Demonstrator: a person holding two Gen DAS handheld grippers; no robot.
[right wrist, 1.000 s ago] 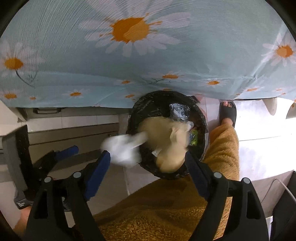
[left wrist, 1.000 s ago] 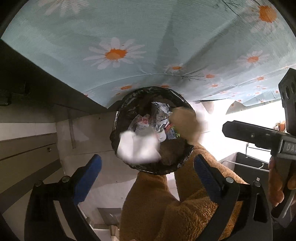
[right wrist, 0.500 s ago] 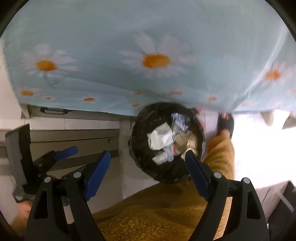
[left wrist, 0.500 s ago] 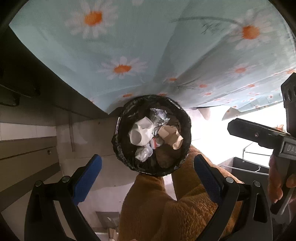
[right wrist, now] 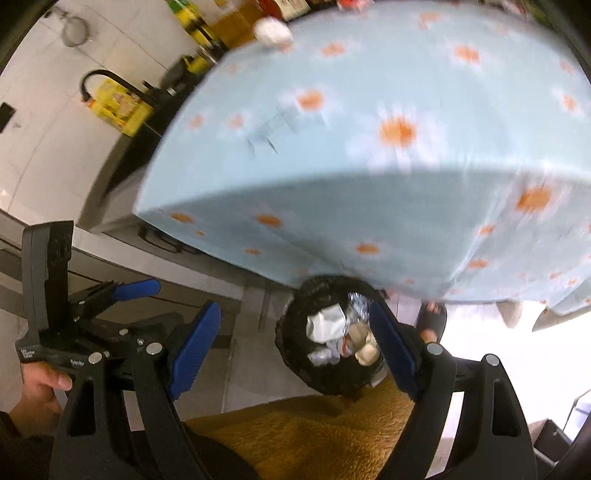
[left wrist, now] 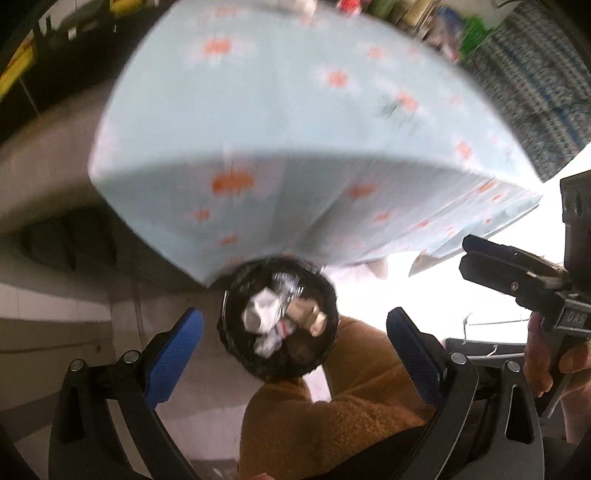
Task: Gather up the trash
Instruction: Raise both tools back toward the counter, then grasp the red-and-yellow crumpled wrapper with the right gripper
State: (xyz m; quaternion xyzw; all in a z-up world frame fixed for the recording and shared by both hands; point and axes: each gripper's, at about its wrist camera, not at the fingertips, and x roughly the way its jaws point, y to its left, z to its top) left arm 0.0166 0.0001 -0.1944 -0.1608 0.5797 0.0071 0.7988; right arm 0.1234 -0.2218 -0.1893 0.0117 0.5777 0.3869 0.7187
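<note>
Both tools empty, jaws spread wide: left tool [left wrist: 295, 347], right tool [right wrist: 295, 347]. Black-lined trash bin [left wrist: 236, 343] sits on the floor below the tabletop [left wrist: 280, 140] edge; holds white crumpled paper [left wrist: 263, 309], foil wrapper [right wrist: 356, 304], tan scrap [left wrist: 308, 314]. Judged: several pieces binned. One white wad [right wrist: 274, 31] rests on the tabletop's far edge, likely left to collect; view blurred.

My left gripper [left wrist: 295, 354] and right gripper [right wrist: 295, 343] both pointed downward with jaws spread wide, gripping nothing. My left hand [right wrist: 37, 395] and right hand [left wrist: 554, 365] clasped the handles.
</note>
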